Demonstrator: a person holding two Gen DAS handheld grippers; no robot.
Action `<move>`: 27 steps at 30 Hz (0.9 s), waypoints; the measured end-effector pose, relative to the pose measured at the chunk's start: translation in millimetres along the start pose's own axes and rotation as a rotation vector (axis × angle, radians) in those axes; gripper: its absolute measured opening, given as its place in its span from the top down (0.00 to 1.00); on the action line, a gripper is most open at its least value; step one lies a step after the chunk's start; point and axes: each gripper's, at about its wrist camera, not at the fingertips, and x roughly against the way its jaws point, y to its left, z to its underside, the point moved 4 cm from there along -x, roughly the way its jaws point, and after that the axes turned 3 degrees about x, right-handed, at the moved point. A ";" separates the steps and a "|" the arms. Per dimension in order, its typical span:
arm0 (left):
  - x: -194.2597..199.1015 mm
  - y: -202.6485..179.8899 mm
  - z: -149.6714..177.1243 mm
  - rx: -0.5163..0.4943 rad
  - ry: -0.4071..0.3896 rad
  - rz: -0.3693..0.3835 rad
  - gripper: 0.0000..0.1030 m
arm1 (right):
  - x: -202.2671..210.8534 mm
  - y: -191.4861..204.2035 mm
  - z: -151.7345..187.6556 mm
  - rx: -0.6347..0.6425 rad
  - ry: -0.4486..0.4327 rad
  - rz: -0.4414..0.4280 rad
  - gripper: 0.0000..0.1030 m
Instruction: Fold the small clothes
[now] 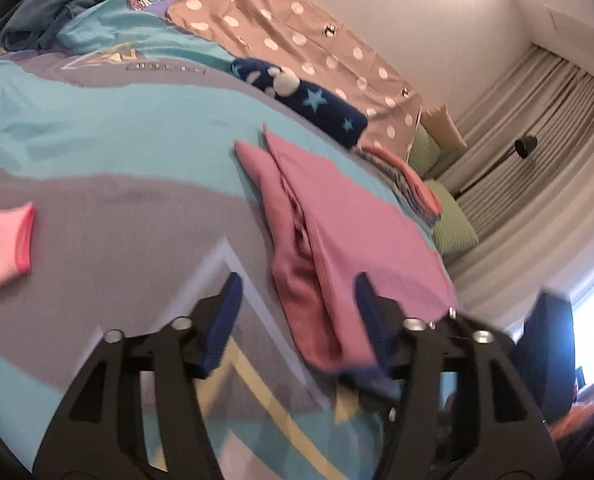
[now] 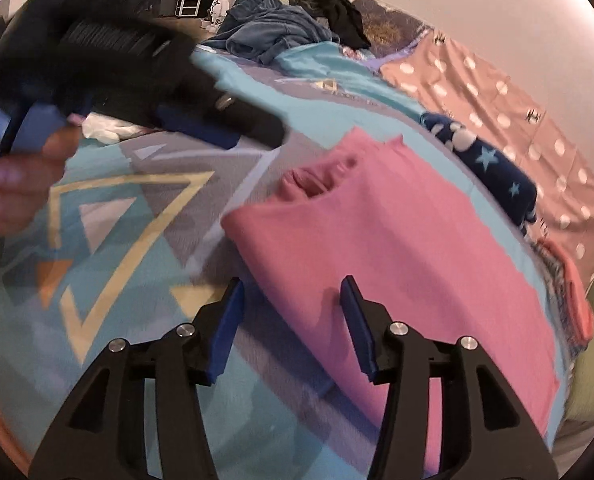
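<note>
A folded pink garment (image 1: 337, 232) lies on the patterned bedspread (image 1: 117, 200); it also shows in the right wrist view (image 2: 397, 248). My left gripper (image 1: 297, 292) is open and empty, just above the garment's near edge. My right gripper (image 2: 293, 296) is open and empty, hovering over the garment's near left edge. The left gripper and the hand holding it appear blurred at the upper left of the right wrist view (image 2: 145, 72). A small pink-and-white garment (image 1: 5, 236) lies at the left edge.
A folded navy star-print item (image 1: 305, 100) lies beyond the pink garment. A brown polka-dot cloth (image 1: 297, 40) lies behind it. A blue garment pile (image 2: 273, 28) sits at the far end of the bed. Folded striped clothes (image 1: 413, 184) and green cushions (image 1: 453, 224) are at the right edge.
</note>
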 end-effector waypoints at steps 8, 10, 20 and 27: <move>-87.2 19.5 -64.4 0.075 0.177 0.026 0.28 | -17.2 2.3 -20.9 -0.020 -0.015 0.077 0.53; -102.2 23.1 -75.9 0.087 0.179 0.037 0.28 | -20.2 1.6 -23.8 -0.029 -0.012 0.071 0.61; -119.6 24.1 -87.3 0.105 0.109 -0.050 0.95 | -20.2 -0.3 -26.7 -0.150 -0.036 -0.051 0.96; -123.4 40.0 -83.3 0.166 0.108 -0.002 0.92 | -22.6 -5.9 -22.7 -0.169 -0.037 -0.099 0.93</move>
